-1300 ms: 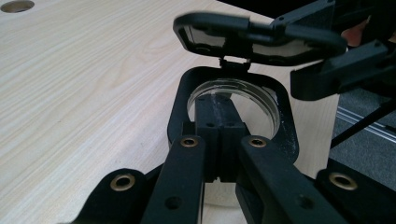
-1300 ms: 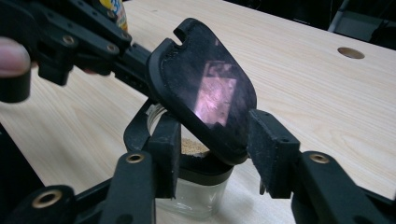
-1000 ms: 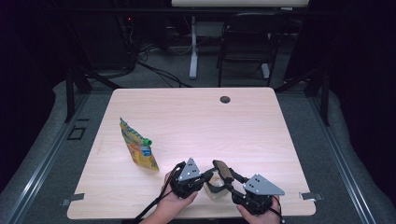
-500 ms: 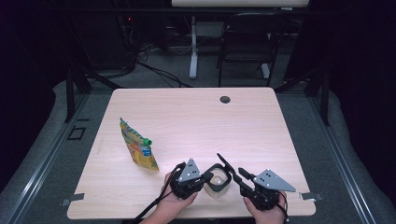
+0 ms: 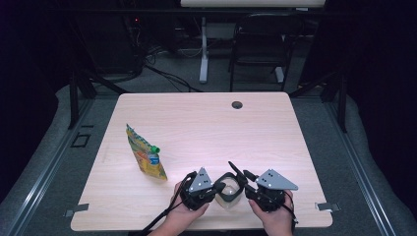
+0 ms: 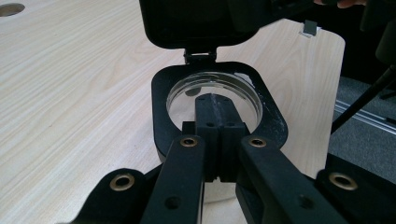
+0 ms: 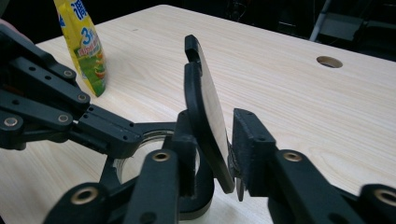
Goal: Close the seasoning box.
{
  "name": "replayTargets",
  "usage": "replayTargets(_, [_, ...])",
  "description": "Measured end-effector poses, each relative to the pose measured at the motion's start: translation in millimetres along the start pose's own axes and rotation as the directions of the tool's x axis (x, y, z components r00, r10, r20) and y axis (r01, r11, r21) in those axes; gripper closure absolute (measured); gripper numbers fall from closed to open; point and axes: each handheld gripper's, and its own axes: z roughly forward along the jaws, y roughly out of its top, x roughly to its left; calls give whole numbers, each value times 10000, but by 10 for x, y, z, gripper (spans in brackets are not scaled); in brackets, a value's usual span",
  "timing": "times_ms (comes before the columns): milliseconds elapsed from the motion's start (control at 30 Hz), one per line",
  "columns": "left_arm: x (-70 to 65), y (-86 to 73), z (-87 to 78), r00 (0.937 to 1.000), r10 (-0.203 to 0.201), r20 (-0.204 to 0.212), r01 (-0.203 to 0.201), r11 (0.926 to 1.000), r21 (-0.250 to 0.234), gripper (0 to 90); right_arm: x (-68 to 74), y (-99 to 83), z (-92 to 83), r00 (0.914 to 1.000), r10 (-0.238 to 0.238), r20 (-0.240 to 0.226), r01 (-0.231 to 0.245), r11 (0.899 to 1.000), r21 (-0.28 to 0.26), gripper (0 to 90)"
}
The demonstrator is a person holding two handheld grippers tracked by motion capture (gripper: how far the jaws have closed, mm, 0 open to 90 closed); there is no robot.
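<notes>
A black hinged case with a round clear window lies near the table's front edge. My left gripper is shut on the case's near rim, its jaws pinched together over the window. The case's lid stands upright on its hinge. My right gripper has just been closing with the lid between its jaws, and its pads now press the lid's lower part. The lid's inner face reflects the wood.
A yellow-green spouted pouch lies at the left of the wooden table, also beyond the left gripper in the right gripper view. A cable hole sits near the far edge. Chairs and stands fill the dark floor behind.
The lid has swung from tilted over the case to upright. The right gripper's jaws have narrowed around it. The left gripper has stayed put on the rim.
</notes>
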Motion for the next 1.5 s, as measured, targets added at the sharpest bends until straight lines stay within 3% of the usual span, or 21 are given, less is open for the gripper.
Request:
replayTargets(233, [1, -3, -9, 10000, 55, 41, -55, 10000, 49, 900, -161, 0, 4, 9954, 914, -293, -919, 9956, -152, 789])
replayTargets(400, [-9, -10, -10, 10000, 67, 49, -67, 10000, -8, 900, -265, -21, 20, 9836, 1701, -599, -1719, 9848, -249, 835])
replayTargets(633, [-8, -10, -10, 9999, 91, 69, -91, 10000, 3, 900, -333, -29, 32, 9773, 2010, -667, -2027, 9791, -188, 854])
replayTargets(733, [-10, -12, -10, 9999, 126, 87, -126, 9999, -7, 900, -375, -34, 40, 9692, 2318, -826, -2336, 9722, -127, 853])
replayTargets(900, [-7, -16, -15, 9999, 47, 94, -47, 10000, -24, 900, -355, -22, 46, 9760, 2030, -783, -2047, 9787, -132, 853])
replayTargets(1200, [22, -64, -71, 9998, -203, 12, 203, 9998, 38, 889, -324, 38, 158, 9766, 1819, -1148, -1833, 9831, -19, 853])
replayTargets(1500, [107, -142, -163, 9976, -678, -137, 677, 9977, -49, 889, -283, 166, 424, 9699, 1621, -1814, -1621, 9867, 152, 823])
